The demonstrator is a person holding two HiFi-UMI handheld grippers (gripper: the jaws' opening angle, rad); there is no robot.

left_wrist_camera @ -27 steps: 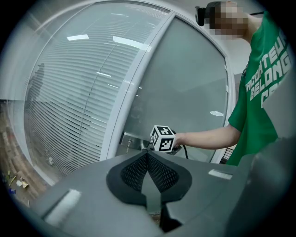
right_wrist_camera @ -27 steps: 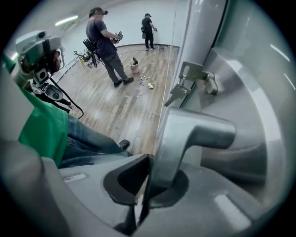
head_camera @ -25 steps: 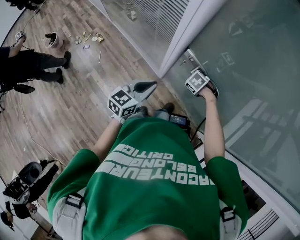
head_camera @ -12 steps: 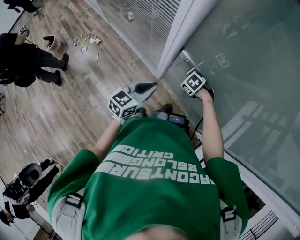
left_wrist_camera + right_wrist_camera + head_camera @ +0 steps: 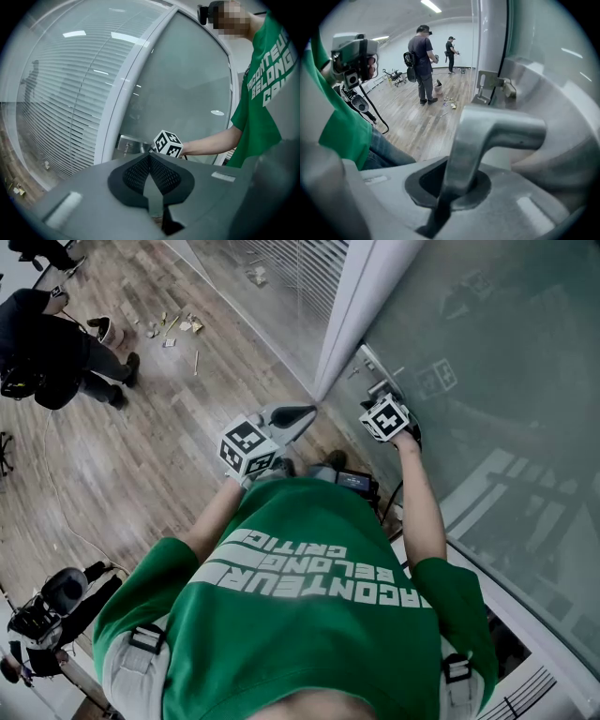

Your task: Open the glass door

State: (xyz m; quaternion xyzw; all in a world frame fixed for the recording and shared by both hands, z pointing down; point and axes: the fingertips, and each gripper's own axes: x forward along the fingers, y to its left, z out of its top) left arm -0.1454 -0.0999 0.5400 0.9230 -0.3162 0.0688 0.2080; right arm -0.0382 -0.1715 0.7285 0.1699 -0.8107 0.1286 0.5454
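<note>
Head view, entries left to right. Left gripper (image 5: 307, 412): jaws pressed together on nothing, held short of the white frame post (image 5: 349, 320). Right gripper (image 5: 454, 185): clamped on the door handle (image 5: 497, 133). Over the last second its marker cube (image 5: 386, 417) has sunk and tipped, baring more of the lock plate (image 5: 373, 364) (lever judged pressed down, latch likely freeing; no swing of the door noted yet). Handle's long axis, as catalogued in the right gripper view: up from the jaws, then bent right, pointing into the glass door (image 5: 487, 362), which fills the scene's right.
</note>
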